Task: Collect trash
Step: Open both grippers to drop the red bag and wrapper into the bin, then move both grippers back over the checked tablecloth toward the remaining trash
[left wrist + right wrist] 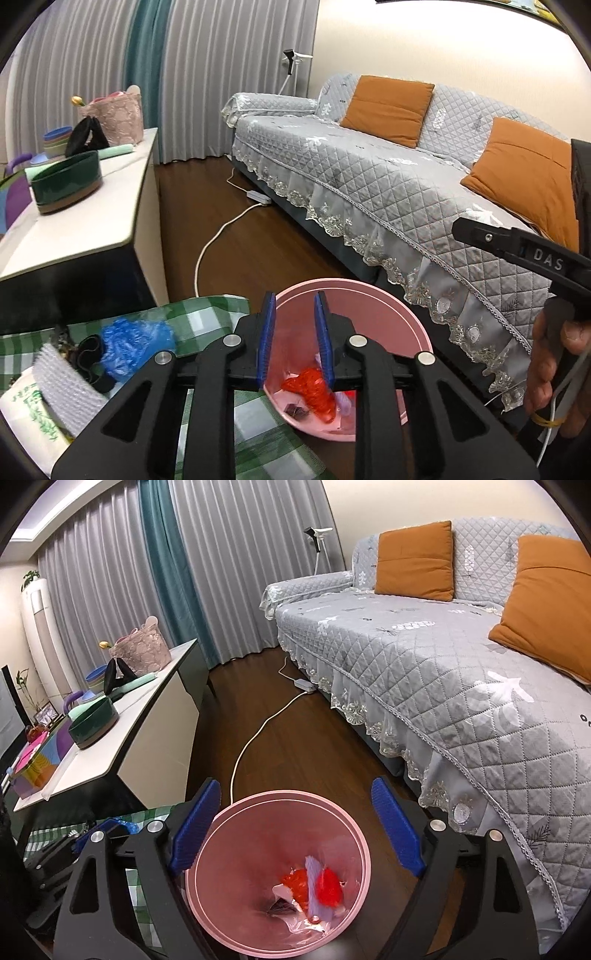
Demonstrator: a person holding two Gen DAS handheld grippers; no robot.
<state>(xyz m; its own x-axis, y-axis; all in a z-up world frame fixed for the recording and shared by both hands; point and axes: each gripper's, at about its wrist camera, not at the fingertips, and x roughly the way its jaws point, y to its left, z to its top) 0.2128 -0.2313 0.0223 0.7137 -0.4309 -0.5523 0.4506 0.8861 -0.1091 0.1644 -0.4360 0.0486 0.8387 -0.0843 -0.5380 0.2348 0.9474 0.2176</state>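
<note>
A pink waste bin [388, 314] stands on the dark floor beside a green checked cloth [207, 314]. Inside it lie a crumpled red net [310, 391], a lilac strip [316, 882] and scraps of paper. My left gripper [295, 306] hovers over the bin's near rim, open by a narrow gap, with nothing between its blue pads. My right gripper [296, 786] hangs over the bin [229, 904], open wide and empty. On the cloth to the left lie a crumpled blue plastic bag [129, 343], a black band [88, 354] and a white textured cloth [62, 376].
A grey quilted sofa [424, 672] with orange cushions [413, 561] runs along the right. On the left, a white low table [92, 221] carries a green bowl [66, 181] and a pink basket [118, 114]. A white cord [255, 738] crosses the floor. A hand [550, 369] shows at the right edge.
</note>
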